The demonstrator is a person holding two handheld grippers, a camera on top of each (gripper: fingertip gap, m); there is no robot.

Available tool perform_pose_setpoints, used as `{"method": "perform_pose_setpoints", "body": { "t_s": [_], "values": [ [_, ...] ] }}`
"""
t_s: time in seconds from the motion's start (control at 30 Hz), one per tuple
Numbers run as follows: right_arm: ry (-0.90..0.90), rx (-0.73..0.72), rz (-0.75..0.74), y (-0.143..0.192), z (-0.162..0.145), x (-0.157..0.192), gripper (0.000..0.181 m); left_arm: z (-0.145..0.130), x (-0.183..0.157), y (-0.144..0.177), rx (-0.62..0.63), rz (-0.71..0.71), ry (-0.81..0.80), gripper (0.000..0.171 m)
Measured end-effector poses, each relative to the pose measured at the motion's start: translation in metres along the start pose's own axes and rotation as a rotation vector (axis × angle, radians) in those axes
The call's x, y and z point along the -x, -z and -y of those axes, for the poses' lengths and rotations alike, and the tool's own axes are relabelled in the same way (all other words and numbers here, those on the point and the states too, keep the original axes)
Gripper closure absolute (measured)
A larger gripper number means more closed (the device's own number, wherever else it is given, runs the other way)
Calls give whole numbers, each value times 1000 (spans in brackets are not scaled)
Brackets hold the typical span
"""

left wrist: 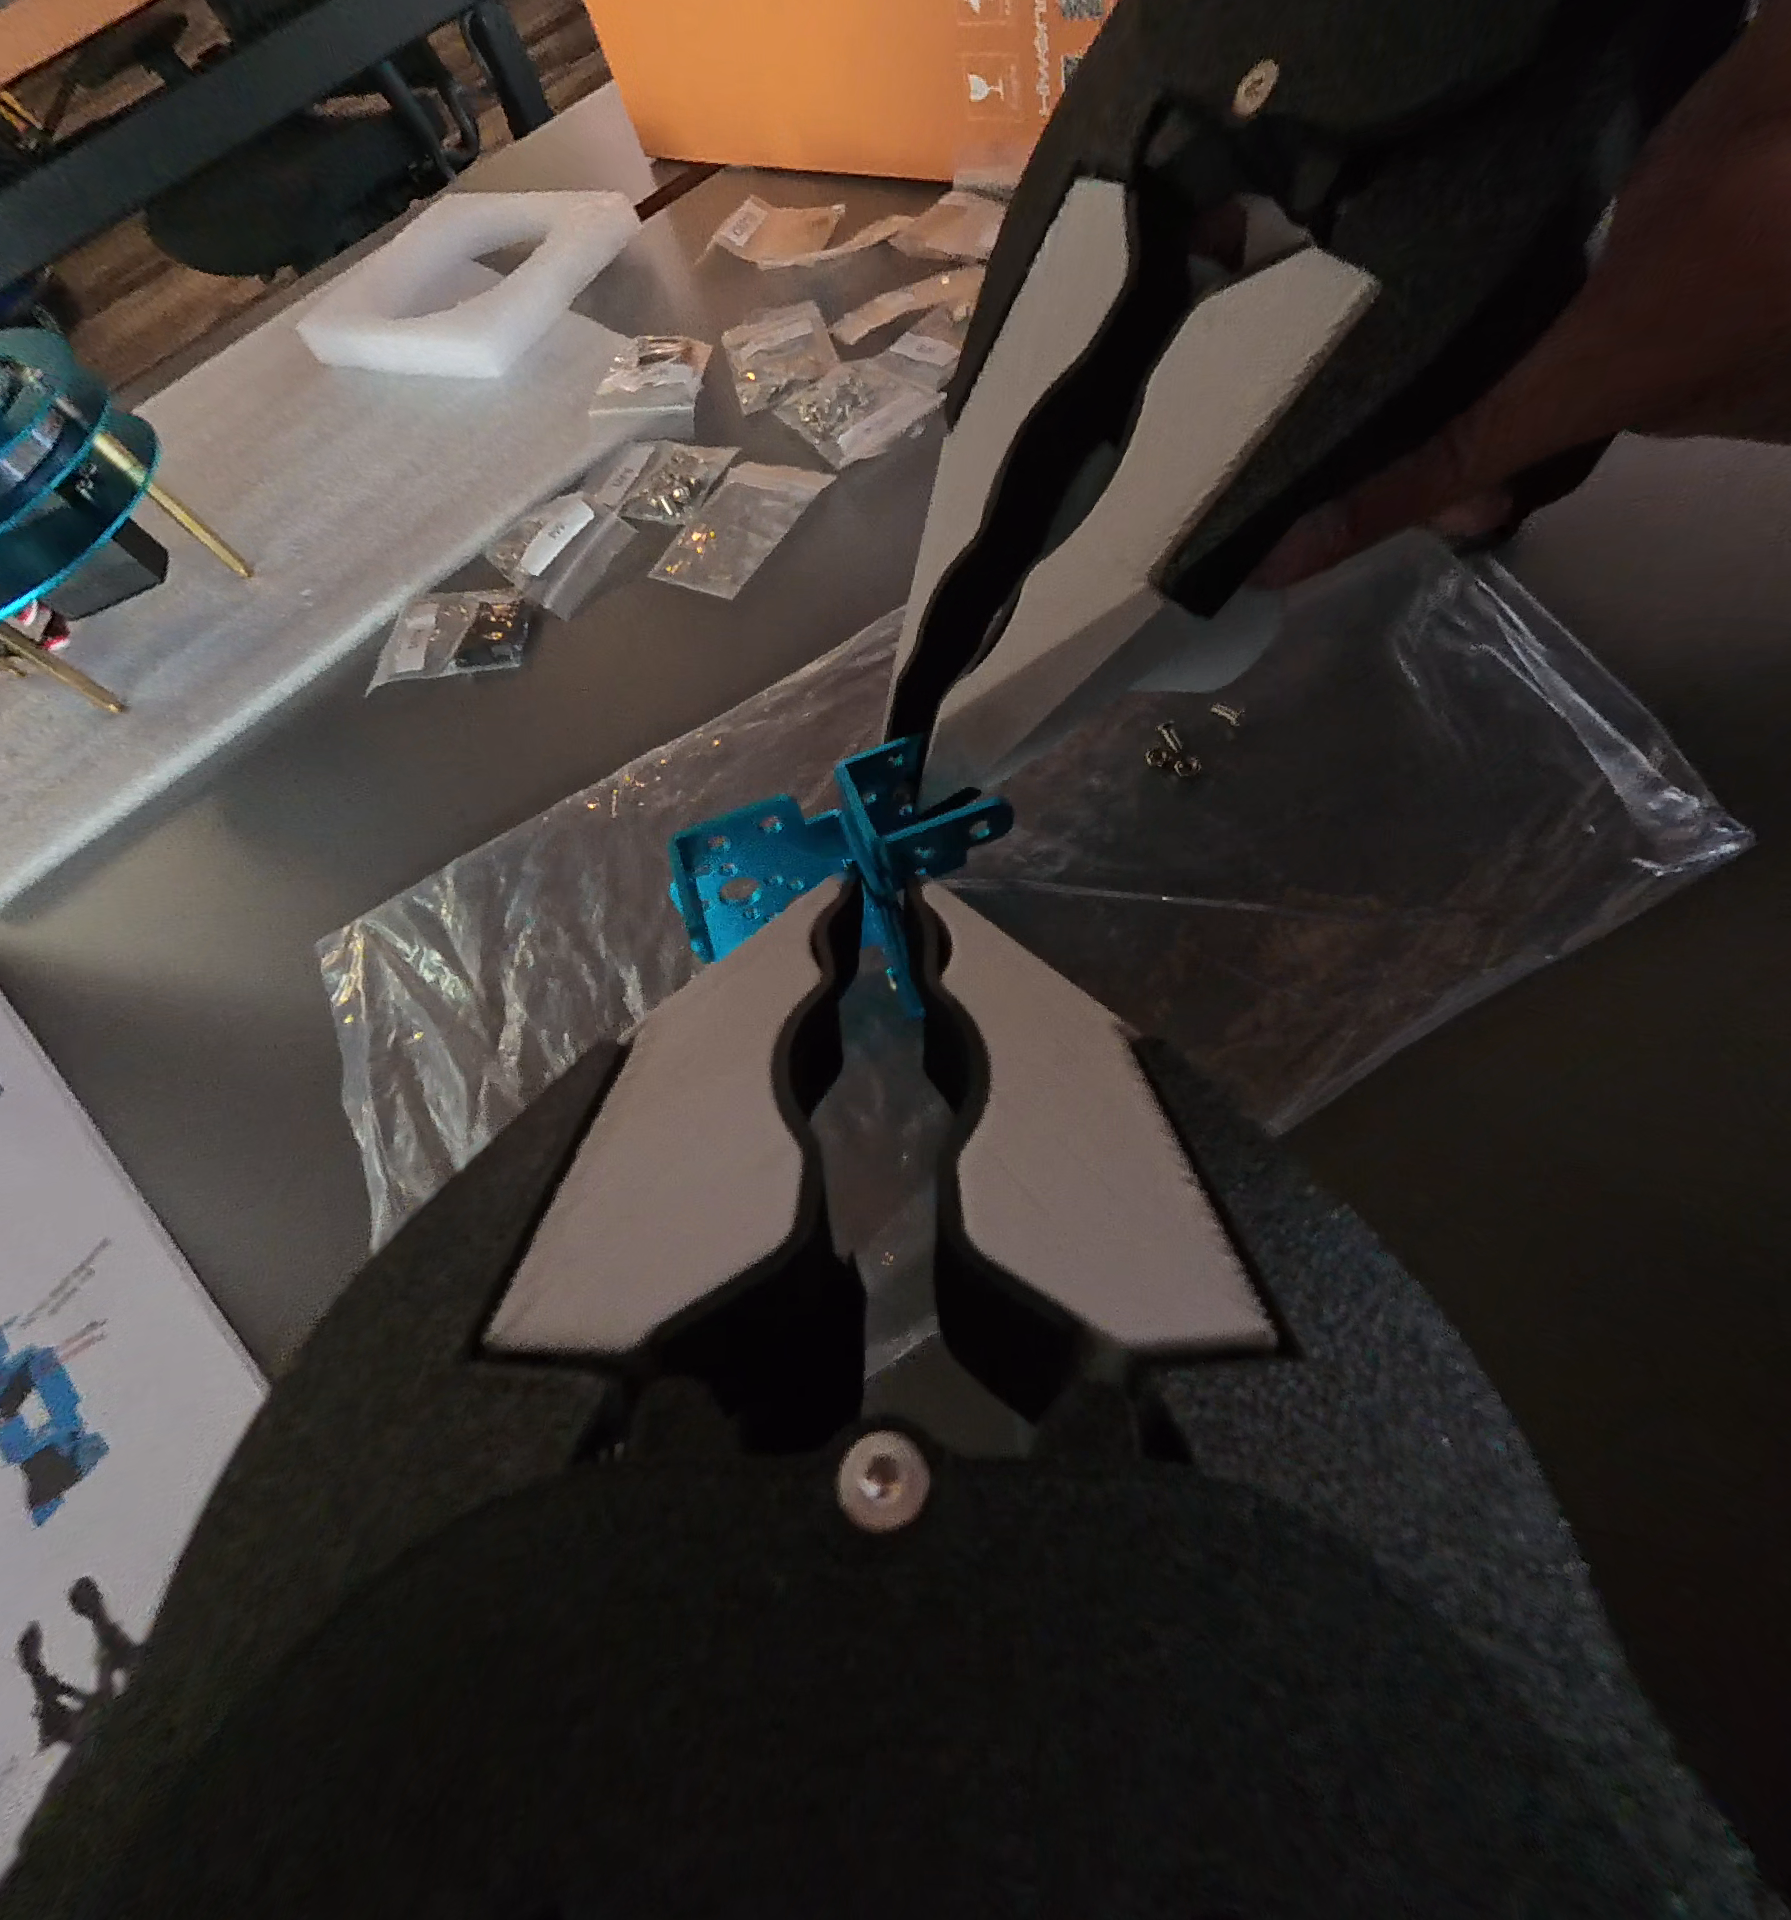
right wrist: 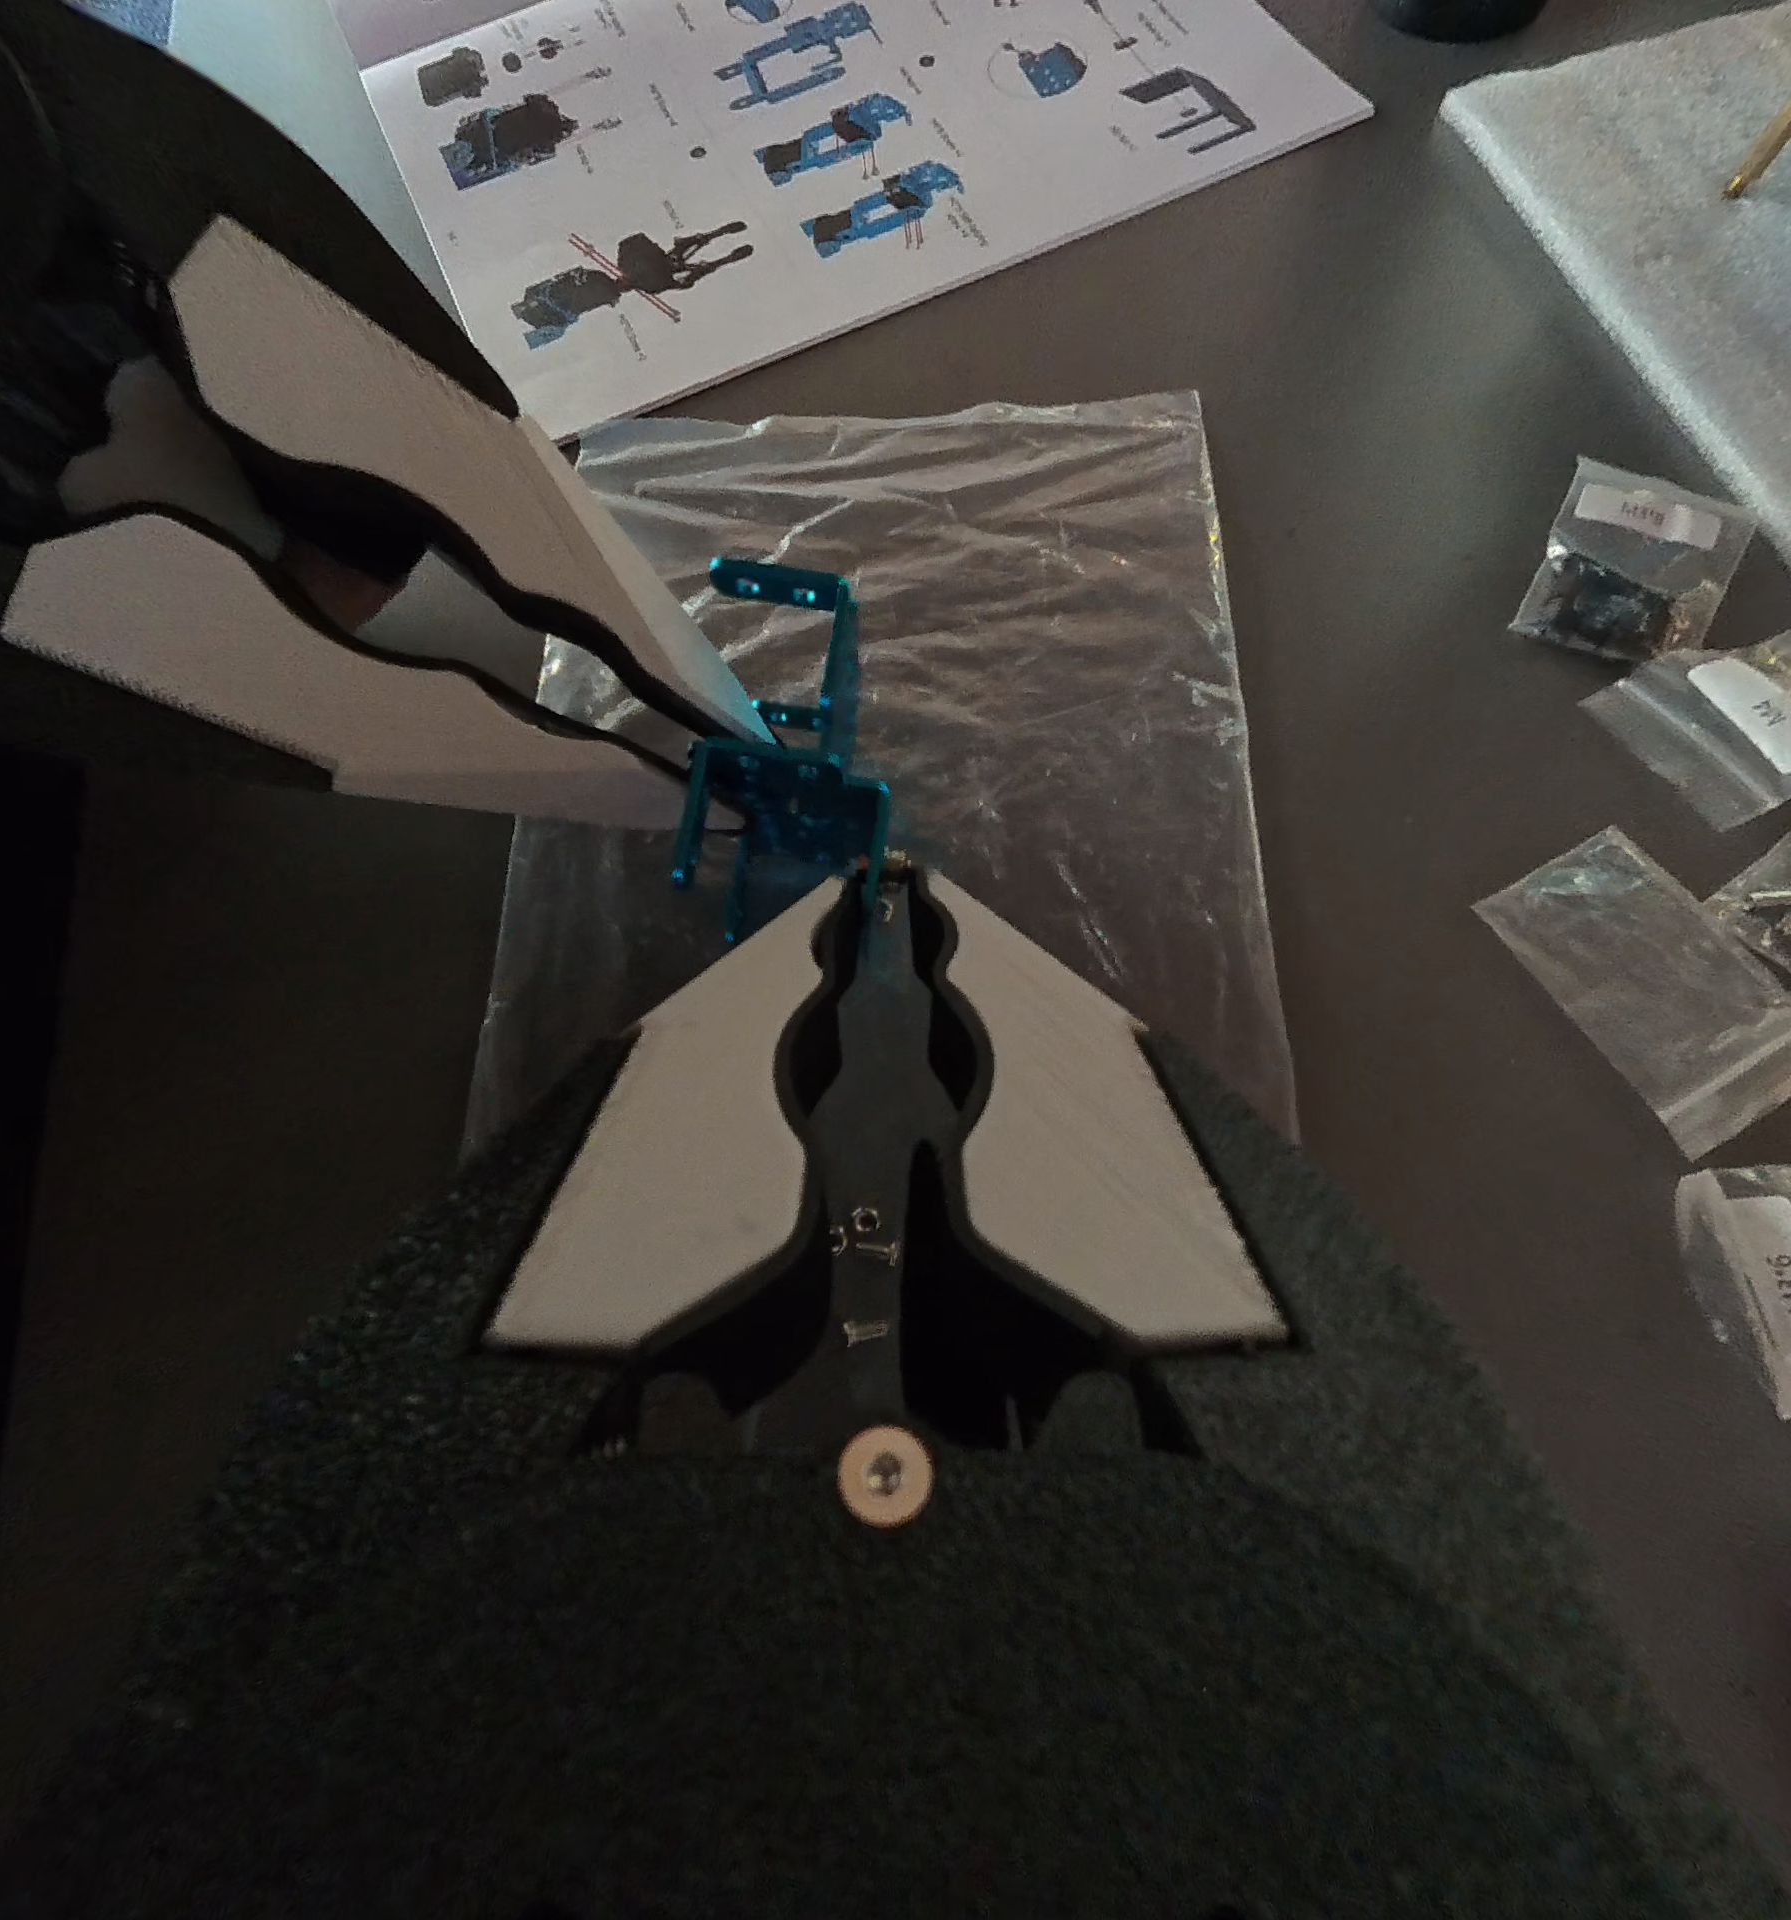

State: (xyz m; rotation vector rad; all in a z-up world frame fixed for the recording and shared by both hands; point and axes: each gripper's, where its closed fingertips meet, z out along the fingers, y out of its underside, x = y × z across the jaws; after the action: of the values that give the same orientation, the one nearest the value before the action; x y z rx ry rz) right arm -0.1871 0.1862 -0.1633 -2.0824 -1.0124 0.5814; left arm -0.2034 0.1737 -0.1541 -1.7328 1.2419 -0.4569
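Dim room, grey counter littered with kit: a clear plastic bag spread flat in the middle, an instruction sheet beyond it, small zip bags of hardware off to one side, a white foam frame and a cardboard box further back. And here is the action, right above that plastic bag: the left hand-held gripper is closed on the lower flange of a blue metal bracket, while the right hand-held gripper is pinched shut on another edge of the same perforated piece, both tips meeting it from opposite sides. So the bracket is off the counter, held between the two. The risk, as I read it: both grips are on thin edges at the very fingertips, so any twist or pull in different directions could lever the bracket out of one grip and swing it loose. A few loose screws lie on the bag just beneath; a dropped bracket, or a dragged bag, could scatter them.
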Motion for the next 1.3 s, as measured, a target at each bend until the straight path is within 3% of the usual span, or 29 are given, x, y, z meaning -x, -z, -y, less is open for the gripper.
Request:
{"method": "perform_pose_setpoints", "body": {
  "t_s": [0.1,0.27,0.6,0.97,1.1,1.3],
  "values": [
    [10,-7,9,0,3,-1,175,0,-2,2,-8,-35,63,162],
    [45,-12,15,0,4,-2,174,0,-11,6,-19,-140,161,140],
    [95,5,75,-1,7,-2,175,2,-16,4,-20,-172,73,125],
    [138,42,223,-25,37,-4,175,-2,12,15,-4,-79,79,128],
    [163,158,281,-33,29,-5,175,-4,11,15,5,-97,74,130],
    [183,124,291,-33,27,-6,173,-5,9,15,14,-109,62,129]
  ]
}}
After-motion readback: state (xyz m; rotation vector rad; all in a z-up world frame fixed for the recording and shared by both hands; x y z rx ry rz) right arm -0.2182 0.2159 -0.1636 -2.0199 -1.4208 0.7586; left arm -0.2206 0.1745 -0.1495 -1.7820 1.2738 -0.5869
